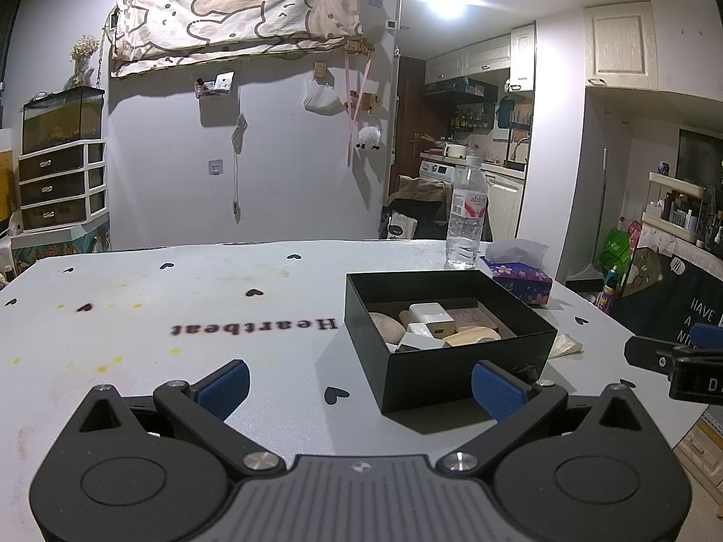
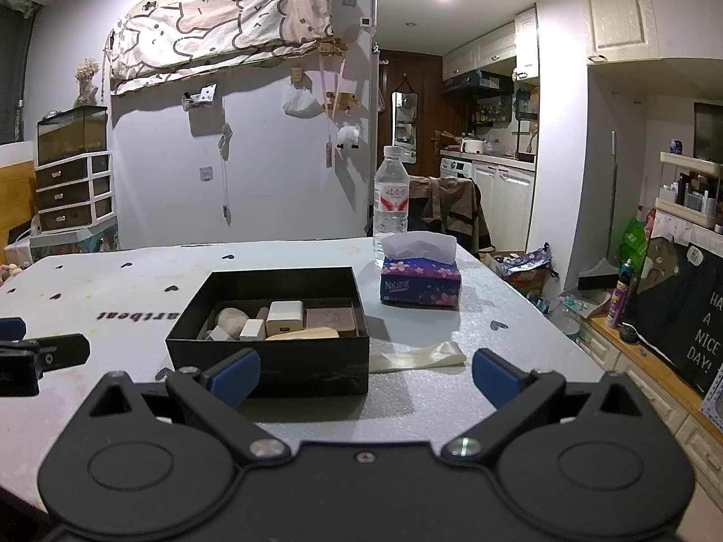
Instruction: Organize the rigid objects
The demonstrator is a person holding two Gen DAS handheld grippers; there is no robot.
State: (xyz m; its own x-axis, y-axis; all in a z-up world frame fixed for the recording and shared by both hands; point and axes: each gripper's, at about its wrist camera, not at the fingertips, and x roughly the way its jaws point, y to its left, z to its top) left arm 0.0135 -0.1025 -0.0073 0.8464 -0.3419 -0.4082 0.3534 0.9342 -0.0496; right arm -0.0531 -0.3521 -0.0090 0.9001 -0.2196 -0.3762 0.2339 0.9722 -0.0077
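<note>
Right wrist: black box (image 2: 271, 363) sits well inside table (image 2: 497, 361) edges.

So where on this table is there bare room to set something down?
The wide stretch of table left of the black box, around the "Heartbeat" print, is bare. The right side is crowded: tissue box and water bottle behind, a pale strip beside the box.
</note>
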